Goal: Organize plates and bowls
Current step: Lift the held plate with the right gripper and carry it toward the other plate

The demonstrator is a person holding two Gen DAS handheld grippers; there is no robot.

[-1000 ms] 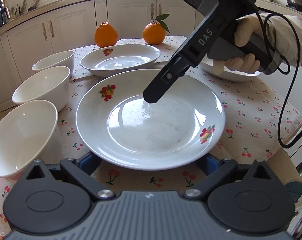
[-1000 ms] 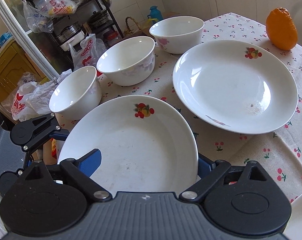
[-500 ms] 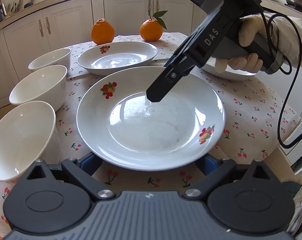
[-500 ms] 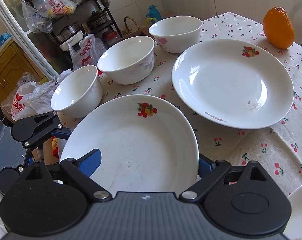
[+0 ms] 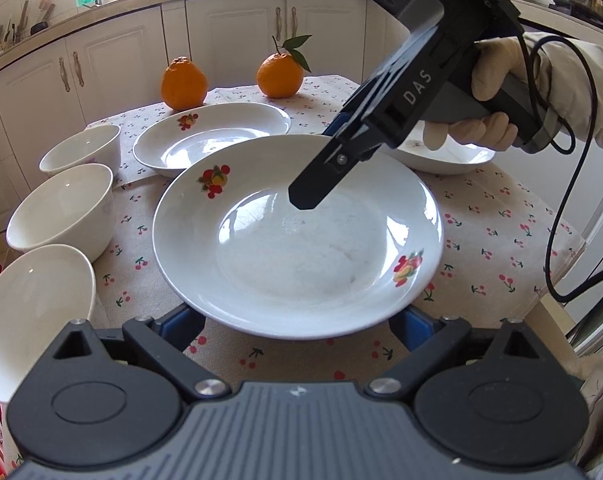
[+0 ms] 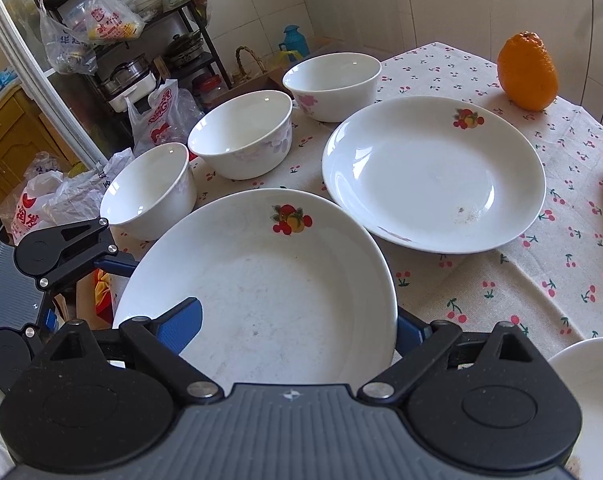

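A white plate with fruit prints (image 5: 301, 260) (image 6: 269, 312) hangs just above the tablecloth. My right gripper (image 5: 321, 176) (image 6: 297, 312) is shut on its far rim, with one finger on the inner face and the other hidden beneath. My left gripper (image 5: 297, 328) stands open, and both of its blue fingers are tucked under the plate's near rim without pressing on it. A second fruit plate (image 5: 209, 136) (image 6: 433, 176) lies beyond. A third plate (image 5: 449, 156) lies behind the right gripper. Three white bowls (image 5: 81, 152) (image 5: 61, 208) (image 5: 29, 300) line the table's left edge.
Two oranges (image 5: 183, 84) (image 5: 279, 74) stand at the far end of the cherry-print tablecloth (image 5: 501, 240). A gloved hand (image 5: 493, 80) holds the right gripper, and its cable loops off to the right. White cabinets ring the table. Bags and a rack (image 6: 101, 40) stand beyond the bowls.
The right gripper and the plate have risen a little together. In the right wrist view the far plate and bowls have slid left. The left gripper's fingers stay under the near rim.
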